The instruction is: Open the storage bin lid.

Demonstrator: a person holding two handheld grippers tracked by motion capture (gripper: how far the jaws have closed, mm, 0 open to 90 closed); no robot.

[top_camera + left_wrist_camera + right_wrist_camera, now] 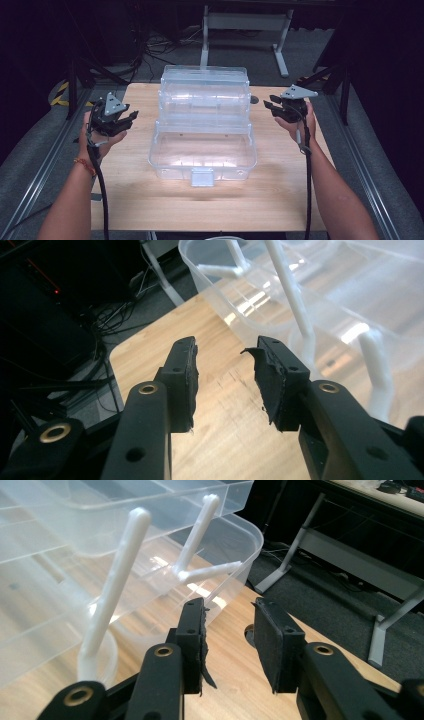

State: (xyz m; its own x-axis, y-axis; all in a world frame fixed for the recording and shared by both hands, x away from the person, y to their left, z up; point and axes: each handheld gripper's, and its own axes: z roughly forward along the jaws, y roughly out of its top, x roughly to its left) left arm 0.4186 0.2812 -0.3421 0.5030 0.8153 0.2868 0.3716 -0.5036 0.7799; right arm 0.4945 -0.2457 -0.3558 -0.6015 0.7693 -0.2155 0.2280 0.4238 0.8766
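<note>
Box [202,150]: clear plastic, trays fanned open, frame centre; I judge it light, stiff, slippery.
Hold: I'd take the white arms [115,580].
Left gripper [116,119]: spread, empty.
Right gripper [284,107]: spread, empty.

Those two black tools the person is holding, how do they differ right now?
The left tool is at the clear box's left side and sits nearer the person; the right tool is at its right side, farther up the table. The left tool points right towards the box, the right tool points left towards it. Both are open, hold nothing, carry a grey plate and trail a black cable.
</note>
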